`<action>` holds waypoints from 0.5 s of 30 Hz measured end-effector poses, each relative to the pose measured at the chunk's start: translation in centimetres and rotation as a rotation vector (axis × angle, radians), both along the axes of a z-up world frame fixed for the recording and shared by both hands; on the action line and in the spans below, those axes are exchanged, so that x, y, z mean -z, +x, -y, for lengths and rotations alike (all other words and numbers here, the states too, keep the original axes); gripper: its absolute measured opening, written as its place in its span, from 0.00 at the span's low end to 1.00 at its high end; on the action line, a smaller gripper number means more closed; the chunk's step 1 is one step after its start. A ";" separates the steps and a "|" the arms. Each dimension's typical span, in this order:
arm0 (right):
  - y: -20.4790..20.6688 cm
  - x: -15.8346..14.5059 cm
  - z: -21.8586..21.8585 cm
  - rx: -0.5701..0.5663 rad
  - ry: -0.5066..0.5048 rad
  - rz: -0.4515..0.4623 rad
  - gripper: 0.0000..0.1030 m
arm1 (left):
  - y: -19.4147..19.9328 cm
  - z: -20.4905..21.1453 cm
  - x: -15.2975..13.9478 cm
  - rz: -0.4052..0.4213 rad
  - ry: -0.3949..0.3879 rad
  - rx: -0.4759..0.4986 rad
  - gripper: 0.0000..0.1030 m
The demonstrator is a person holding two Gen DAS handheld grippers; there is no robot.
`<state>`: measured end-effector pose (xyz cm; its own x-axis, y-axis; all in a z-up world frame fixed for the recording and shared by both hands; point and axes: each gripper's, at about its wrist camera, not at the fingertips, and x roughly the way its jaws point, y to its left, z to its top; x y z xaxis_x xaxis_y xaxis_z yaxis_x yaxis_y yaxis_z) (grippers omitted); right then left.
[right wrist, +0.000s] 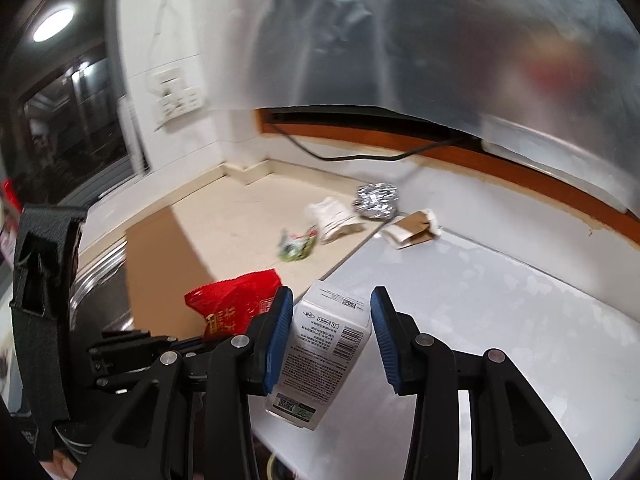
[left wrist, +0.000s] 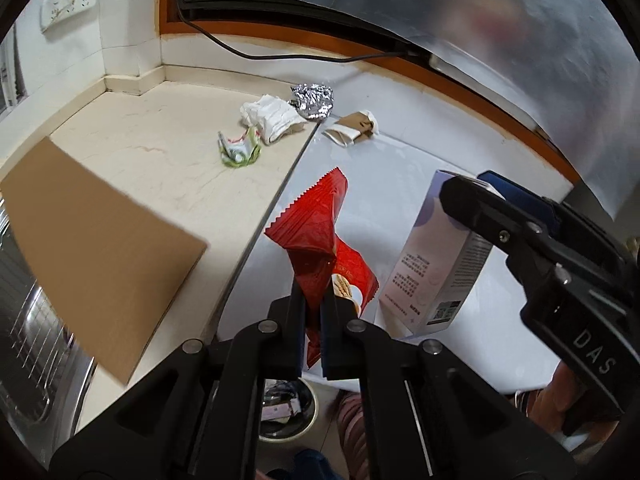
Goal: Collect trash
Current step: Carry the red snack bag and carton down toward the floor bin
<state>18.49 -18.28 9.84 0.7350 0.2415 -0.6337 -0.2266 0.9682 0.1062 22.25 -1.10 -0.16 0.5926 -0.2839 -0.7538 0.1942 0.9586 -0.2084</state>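
My left gripper (left wrist: 314, 292) is shut on a red snack wrapper (left wrist: 320, 236), held above the counter's front edge; the wrapper also shows in the right wrist view (right wrist: 236, 304). My right gripper (right wrist: 330, 308) is open, its blue pads on either side of a white and lilac carton (right wrist: 324, 352) without touching it. The carton (left wrist: 436, 264) stands near the front edge. Farther back lie a green and white wrapper (left wrist: 238, 150), crumpled white tissue (left wrist: 272, 116), a foil ball (left wrist: 314, 100) and a brown paper scrap (left wrist: 352, 128).
A cardboard sheet (left wrist: 104, 256) lies left, beside a steel sink with a rack (left wrist: 28, 320). A round bin (left wrist: 286, 412) with trash sits below the counter edge. A black cable (left wrist: 280, 54) runs along the back wall. A wall socket (right wrist: 176, 96) is at the left.
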 end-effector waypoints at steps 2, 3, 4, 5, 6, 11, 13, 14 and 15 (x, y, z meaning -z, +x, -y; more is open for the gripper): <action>-2.0 -0.2 -0.8 -0.027 -0.020 0.009 0.38 | -1.8 -0.5 0.0 0.006 0.003 0.004 0.03; -3.1 -0.2 -1.3 -0.044 -0.030 0.012 0.38 | -2.5 -0.6 0.0 0.008 0.005 0.005 0.03; -4.2 -0.2 -1.7 -0.058 -0.039 0.013 0.38 | -3.5 -0.8 0.1 0.012 0.009 0.008 0.03; -5.1 -0.1 -2.0 -0.067 -0.043 0.011 0.38 | -4.5 -1.0 0.2 0.016 0.017 0.009 0.03; -5.9 0.0 -2.2 -0.077 -0.044 0.007 0.38 | -5.1 -1.1 0.4 0.017 0.020 0.011 0.03; -10.5 0.5 -3.6 -0.132 -0.070 0.005 0.38 | -8.8 -1.5 1.8 0.004 0.030 0.013 0.03; -12.0 0.8 -4.2 -0.153 -0.087 0.007 0.38 | -9.9 -1.7 2.5 -0.006 0.033 0.010 0.03; -12.7 1.1 -4.5 -0.164 -0.096 0.007 0.38 | -10.4 -1.8 2.8 -0.010 0.036 0.007 0.03; -13.1 1.3 -4.8 -0.173 -0.104 0.004 0.38 | -10.6 -1.8 3.1 -0.013 0.037 0.005 0.03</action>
<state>5.34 -13.52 8.57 0.6906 0.2984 -0.6588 -0.3911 0.9203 0.0069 11.60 0.74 -3.24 0.5817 -0.2588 -0.7711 0.1965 0.9647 -0.1756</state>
